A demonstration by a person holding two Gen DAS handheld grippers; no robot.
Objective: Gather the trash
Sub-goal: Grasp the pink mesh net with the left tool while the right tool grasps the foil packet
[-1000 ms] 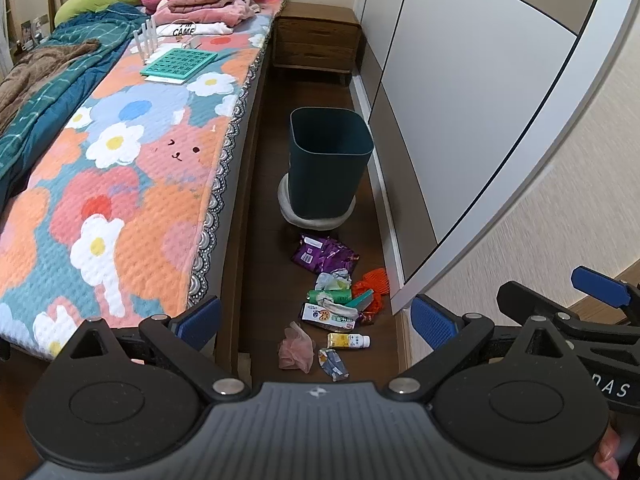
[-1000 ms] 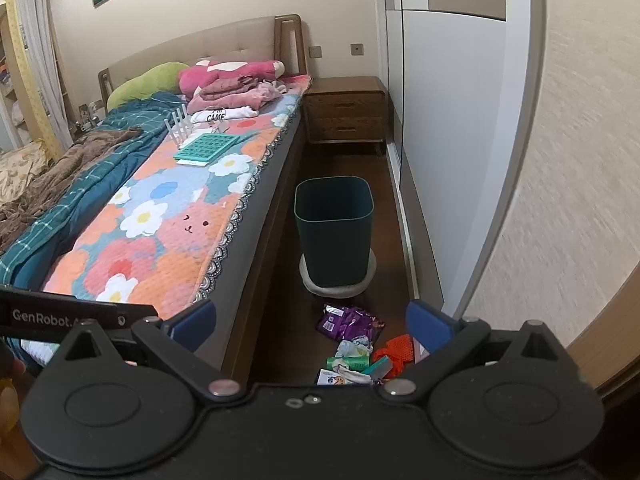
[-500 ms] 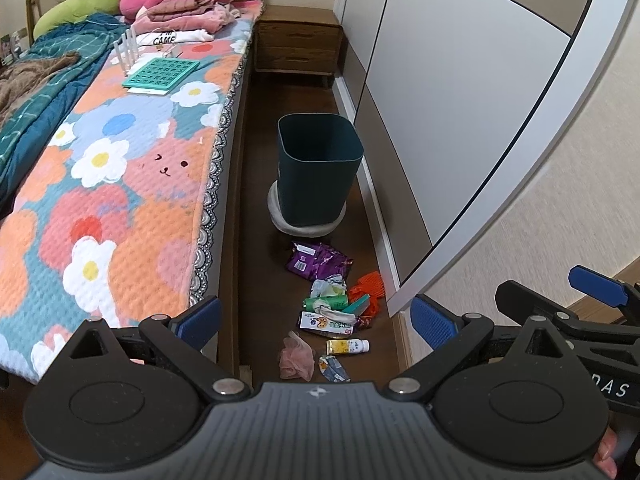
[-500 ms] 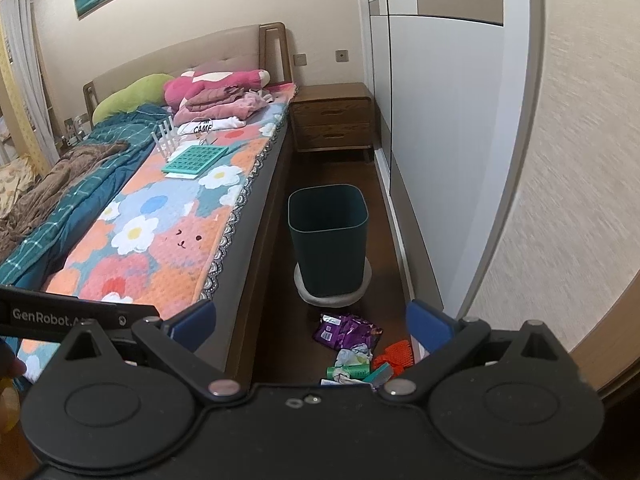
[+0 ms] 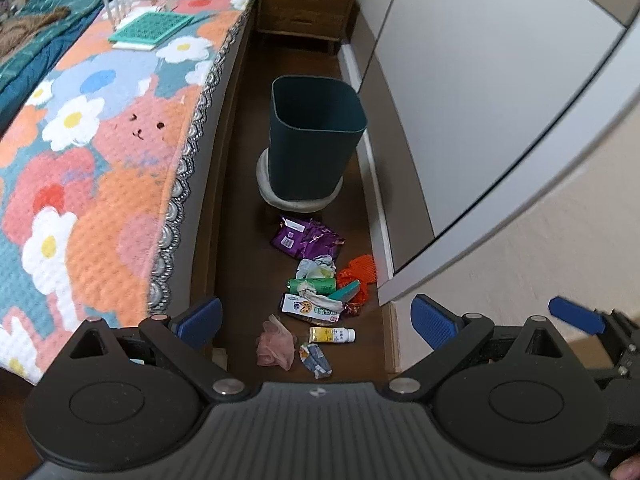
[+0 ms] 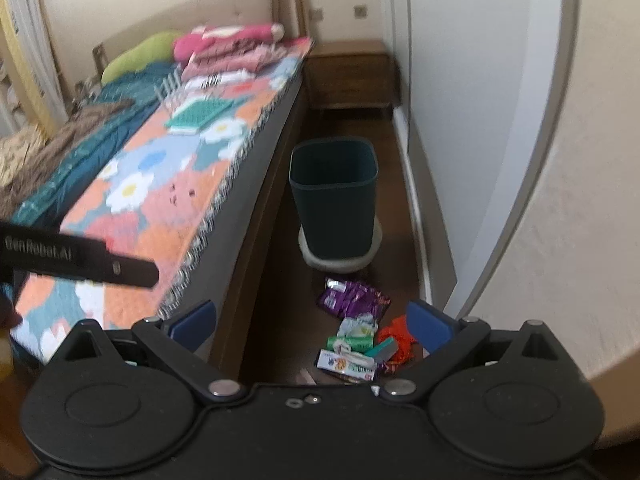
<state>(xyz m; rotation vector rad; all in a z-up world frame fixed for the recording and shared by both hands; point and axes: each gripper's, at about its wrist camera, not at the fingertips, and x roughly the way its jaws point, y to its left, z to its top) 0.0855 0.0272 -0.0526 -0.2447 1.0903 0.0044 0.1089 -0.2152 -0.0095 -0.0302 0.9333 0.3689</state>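
A dark teal bin (image 5: pixel 316 136) stands on a grey round mat (image 5: pixel 298 200) in the aisle beside the bed; it also shows in the right wrist view (image 6: pixel 334 196). Trash lies on the floor in front of it: a purple wrapper (image 5: pixel 306 238), a green pack (image 5: pixel 314 285), an orange net (image 5: pixel 358 274), a white carton (image 5: pixel 310 308), a small bottle (image 5: pixel 332 335), a pink tissue (image 5: pixel 274 342). My left gripper (image 5: pixel 316 320) is open and empty, above the near trash. My right gripper (image 6: pixel 312 322) is open and empty, also over the pile (image 6: pixel 358 340).
The bed (image 5: pixel 100 152) with a floral cover runs along the left. White wardrobe doors (image 5: pixel 460 80) line the right. A wooden nightstand (image 5: pixel 308 12) closes the far end of the narrow wooden-floored aisle. The right gripper shows at the left view's right edge (image 5: pixel 576 316).
Both grippers have moved forward and tipped down toward the trash pile. The bin and trash sit larger and closer in both views. Nothing has been picked up.
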